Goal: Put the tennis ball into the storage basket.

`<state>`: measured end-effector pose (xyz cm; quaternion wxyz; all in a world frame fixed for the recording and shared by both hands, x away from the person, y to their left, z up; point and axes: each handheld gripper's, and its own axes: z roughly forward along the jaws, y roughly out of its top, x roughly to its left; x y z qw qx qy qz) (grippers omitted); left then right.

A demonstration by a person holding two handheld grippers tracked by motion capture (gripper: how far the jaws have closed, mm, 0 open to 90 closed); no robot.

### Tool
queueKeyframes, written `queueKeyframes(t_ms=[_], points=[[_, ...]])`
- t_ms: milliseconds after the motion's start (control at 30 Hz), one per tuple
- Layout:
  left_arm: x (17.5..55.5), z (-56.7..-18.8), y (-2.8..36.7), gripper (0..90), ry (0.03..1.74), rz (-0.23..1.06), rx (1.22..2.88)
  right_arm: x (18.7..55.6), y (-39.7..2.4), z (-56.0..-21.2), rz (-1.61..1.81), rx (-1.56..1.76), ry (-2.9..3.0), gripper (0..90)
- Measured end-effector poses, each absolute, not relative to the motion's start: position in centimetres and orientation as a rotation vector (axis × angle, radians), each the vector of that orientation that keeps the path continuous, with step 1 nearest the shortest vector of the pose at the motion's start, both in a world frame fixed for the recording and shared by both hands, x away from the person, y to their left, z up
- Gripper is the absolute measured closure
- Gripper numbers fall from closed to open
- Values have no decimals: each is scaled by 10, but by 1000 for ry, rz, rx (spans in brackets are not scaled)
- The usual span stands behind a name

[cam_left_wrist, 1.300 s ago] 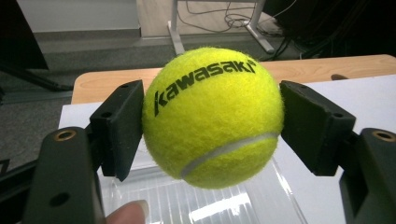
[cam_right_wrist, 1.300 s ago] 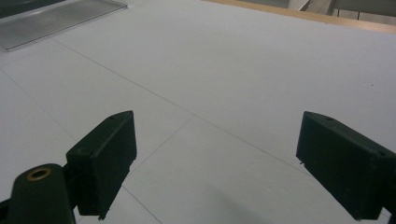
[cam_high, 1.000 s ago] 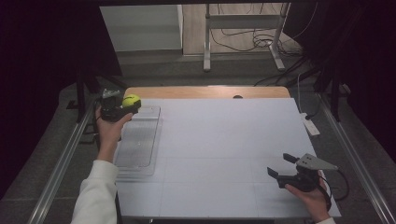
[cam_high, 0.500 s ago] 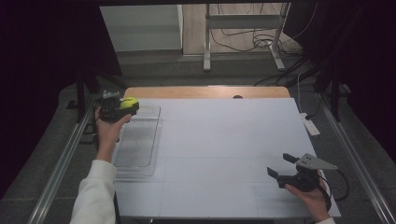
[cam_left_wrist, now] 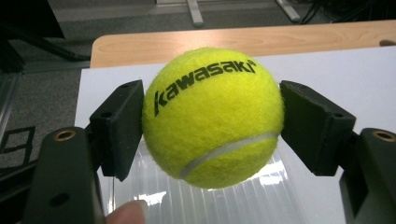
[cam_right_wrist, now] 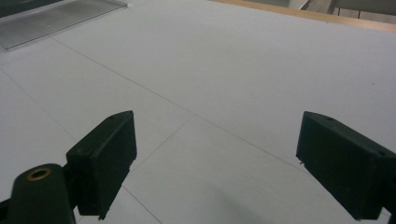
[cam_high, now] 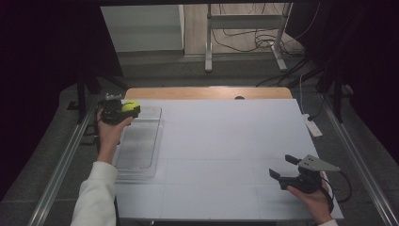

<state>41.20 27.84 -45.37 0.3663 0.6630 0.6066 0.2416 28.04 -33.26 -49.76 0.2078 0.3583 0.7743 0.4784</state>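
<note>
A yellow tennis ball [cam_left_wrist: 212, 116] with black lettering is clamped between the two black jaws of my left gripper [cam_left_wrist: 211, 126]. In the high view that gripper [cam_high: 123, 112] holds the ball [cam_high: 130, 106] above the far end of a clear plastic tray [cam_high: 139, 146] at the table's left side. A fingertip shows under the ball in the left gripper view. My right gripper [cam_high: 283, 167] hovers low over the white table near the front right corner, its jaws wide apart with nothing between them; the same gripper [cam_right_wrist: 224, 163] looks across bare white surface.
The white tabletop [cam_high: 226, 150] has a wooden strip [cam_high: 207, 92] along its far edge. A white power strip [cam_high: 313, 127] lies at the right edge. Metal rails run along both sides of the table. The clear tray's corner [cam_right_wrist: 56, 16] appears at the upper left of the right gripper view.
The left gripper with the ball has drifted slightly toward the left and near side over the tray's far end. The right gripper has stayed put.
</note>
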Motion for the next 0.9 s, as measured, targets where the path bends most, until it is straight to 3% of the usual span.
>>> queueKeyframes(t_ms=[900], points=[[426, -475, 274, 270, 1621, 584, 1819, 281, -333, -498, 1329, 1000, 2157, 125]])
